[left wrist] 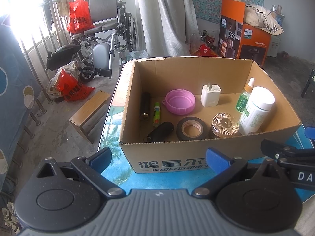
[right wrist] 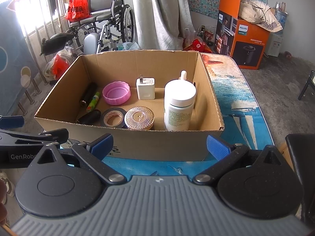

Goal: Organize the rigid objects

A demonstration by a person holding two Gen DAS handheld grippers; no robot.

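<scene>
An open cardboard box (left wrist: pixel 177 158) (right wrist: pixel 157 145) stands on a table with a blue printed cloth (right wrist: pixel 242 106). Inside lie a pink lid (left wrist: pixel 180 101) (right wrist: pixel 116 92), a white charger (left wrist: pixel 211 95) (right wrist: pixel 145 88), a white bottle (left wrist: pixel 257 110) (right wrist: pixel 179 104), a green dropper bottle (left wrist: pixel 244 98), a black tape roll (left wrist: pixel 191 128) (right wrist: pixel 113 118), a gold-lidded jar (left wrist: pixel 224 124) (right wrist: pixel 139 119), two black cylinders (left wrist: pixel 145 106) (left wrist: pixel 161 131) and a green tube (left wrist: pixel 157 114). My left gripper (left wrist: pixel 158 160) and right gripper (right wrist: pixel 159 144) both hang open and empty just before the box's near wall.
Behind the table are a wheelchair (left wrist: pixel 106 33) with a red bag (left wrist: pixel 78 16), a small wooden stool (left wrist: pixel 89 111), grey curtains (left wrist: pixel 163 15) and an orange appliance box (left wrist: pixel 246 37). The table's right part (right wrist: pixel 236 90) beside the box carries nothing.
</scene>
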